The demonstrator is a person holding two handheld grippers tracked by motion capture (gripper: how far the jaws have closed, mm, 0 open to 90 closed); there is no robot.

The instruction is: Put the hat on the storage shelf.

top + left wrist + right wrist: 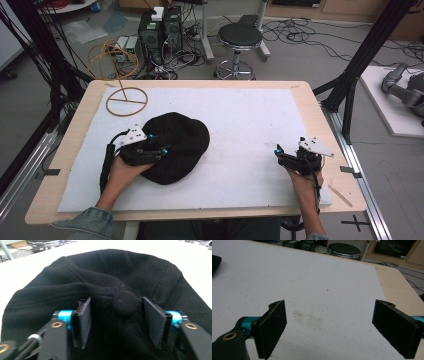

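Hat (112, 280) lies under the spread left hand-held gripper (116, 320), a fold between its jaws.

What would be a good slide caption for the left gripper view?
Left gripper with open jaws astride a raised fold of a black fleece hat lying on the white table mat.

Right claw (329, 327) jaws spread wide, over white mat (317, 290), nothing between

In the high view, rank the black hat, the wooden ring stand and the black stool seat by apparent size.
1. black hat, clearly largest.
2. wooden ring stand and black stool seat look about alike; the stool stands farther off, on the floor, so no ranking between them.
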